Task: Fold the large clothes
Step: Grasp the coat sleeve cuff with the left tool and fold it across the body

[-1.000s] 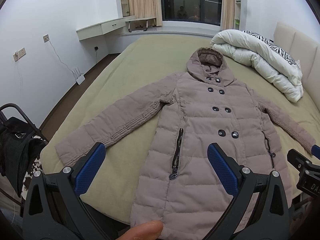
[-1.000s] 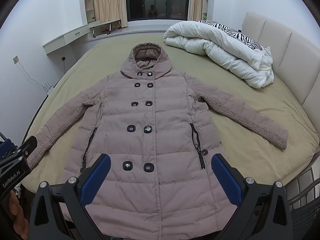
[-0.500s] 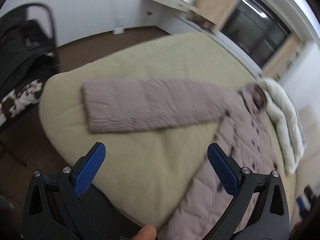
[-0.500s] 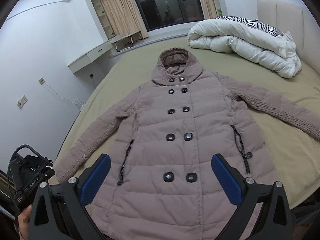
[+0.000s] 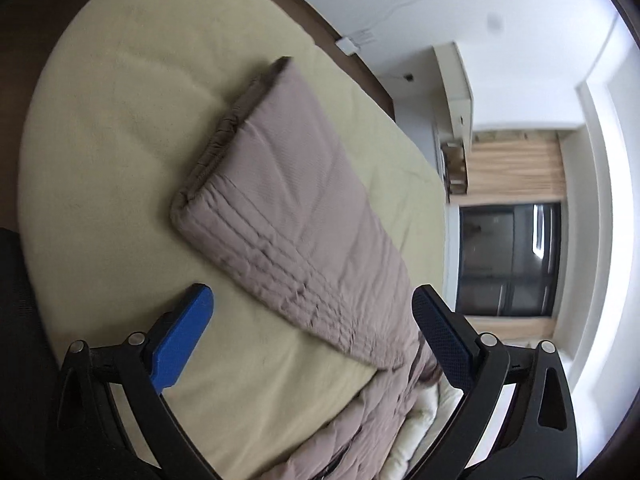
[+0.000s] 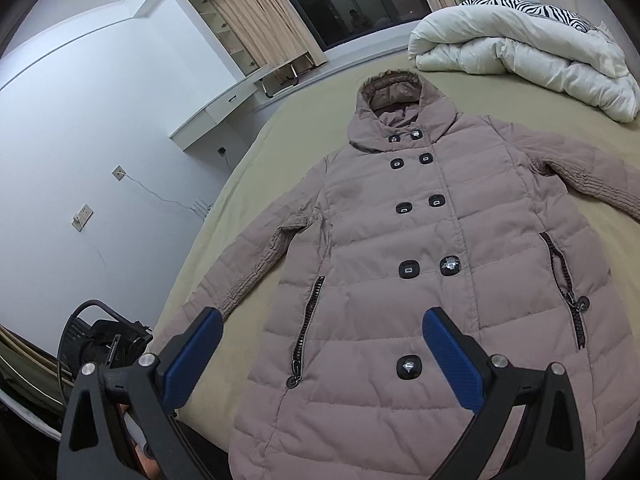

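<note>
A long taupe padded coat point(image 6: 420, 264) with a hood and dark buttons lies face up, spread flat on the bed. Its left sleeve point(image 5: 288, 216) stretches toward the bed's corner, cuff end nearest that corner. My left gripper point(image 5: 312, 320) is open and empty, rolled on its side, hovering just above the sleeve near the cuff. My right gripper point(image 6: 322, 344) is open and empty above the coat's lower front, near the left pocket zip point(image 6: 306, 336).
The bed point(image 6: 320, 120) has an olive sheet; its rounded corner edge point(image 5: 52, 120) drops to a dark floor. A rolled white duvet point(image 6: 520, 52) lies at the headboard side. A black chair with bags point(image 6: 100, 340) stands beside the bed's left edge.
My left gripper has swung left from over the coat body to the left sleeve, dropped close and rolled sideways. My right gripper has shifted left and tilted, staying above the hem area.
</note>
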Available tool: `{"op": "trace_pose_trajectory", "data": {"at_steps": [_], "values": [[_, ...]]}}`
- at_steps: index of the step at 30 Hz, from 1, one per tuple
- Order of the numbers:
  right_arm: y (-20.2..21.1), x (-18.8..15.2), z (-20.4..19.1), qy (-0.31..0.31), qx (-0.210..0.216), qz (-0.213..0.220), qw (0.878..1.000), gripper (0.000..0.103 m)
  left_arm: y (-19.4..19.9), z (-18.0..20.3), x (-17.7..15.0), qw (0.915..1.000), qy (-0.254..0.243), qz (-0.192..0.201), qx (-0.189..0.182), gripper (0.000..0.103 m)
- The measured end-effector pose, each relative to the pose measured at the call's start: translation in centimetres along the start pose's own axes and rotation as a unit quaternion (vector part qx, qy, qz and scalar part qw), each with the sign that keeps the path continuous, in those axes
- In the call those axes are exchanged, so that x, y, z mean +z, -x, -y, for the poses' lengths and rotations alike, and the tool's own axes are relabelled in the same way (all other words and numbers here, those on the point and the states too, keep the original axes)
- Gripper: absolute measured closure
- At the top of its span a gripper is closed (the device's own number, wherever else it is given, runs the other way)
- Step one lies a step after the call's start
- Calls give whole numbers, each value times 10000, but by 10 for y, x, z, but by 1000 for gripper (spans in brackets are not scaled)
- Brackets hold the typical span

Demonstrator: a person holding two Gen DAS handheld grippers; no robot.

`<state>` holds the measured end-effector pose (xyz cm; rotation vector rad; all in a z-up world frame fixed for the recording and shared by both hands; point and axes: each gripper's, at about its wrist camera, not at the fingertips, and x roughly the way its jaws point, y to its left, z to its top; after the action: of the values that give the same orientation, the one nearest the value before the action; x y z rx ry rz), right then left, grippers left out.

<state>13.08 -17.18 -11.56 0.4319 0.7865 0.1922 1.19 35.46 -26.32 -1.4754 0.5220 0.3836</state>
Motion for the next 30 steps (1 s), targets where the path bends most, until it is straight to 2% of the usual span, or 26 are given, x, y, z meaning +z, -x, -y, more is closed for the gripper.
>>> {"op": "trace_pose_trajectory", "data": {"at_steps": [2,5,6,7,8,10,11,13,14,16,19,21,23,27,29,30], "values": [[-5,0,3,-5,-15,-59,10000,3,-11,-4,10,9998,161,90,47,12],[-11,1,8,-15,-43,-100,9999,6,-22,-1,24,9992,283,243,163,29],[-11,1,11,-21,-46,-96,9999,6,-25,3,29,9991,262,260,232,43],[-12,1,13,-24,-46,-94,9999,7,-28,7,34,9991,177,238,293,65],[-13,1,16,-28,-48,-96,9999,9,-32,13,39,9992,63,170,365,76],[-14,1,23,-38,-56,-102,9999,11,-29,34,44,9987,-252,192,390,84],[-13,2,27,-57,-64,-87,9999,11,-25,52,43,9973,-576,262,364,85],[-10,3,39,-135,-101,-10,9999,11,-21,104,33,9877,-1511,340,232,85],[-9,4,45,-188,-118,23,9998,11,-21,129,18,9799,-1970,296,127,85],[-5,7,62,-368,-177,97,9991,11,-32,186,-18,9539,-2996,169,-91,85],[6,11,87,-619,-296,250,9973,11,-61,245,-98,9016,-4308,-165,-353,85],[14,12,107,-772,-414,333,9956,11,-86,264,-151,8719,-4845,-512,-499,85],[22,11,125,-917,-534,374,9936,11,-115,270,-208,8454,-5240,-896,-513,85],[32,6,161,-1232,-770,380,9887,11,-169,250,-305,8078,-5649,-1653,-313,84],[35,4,177,-1405,-840,348,9859,10,-188,234,-342,7897,-5809,-1970,-115,79],[36,3,185,-1502,-878,332,9842,8,-200,226,-357,7804,-5848,-2212,-9,71]]}}
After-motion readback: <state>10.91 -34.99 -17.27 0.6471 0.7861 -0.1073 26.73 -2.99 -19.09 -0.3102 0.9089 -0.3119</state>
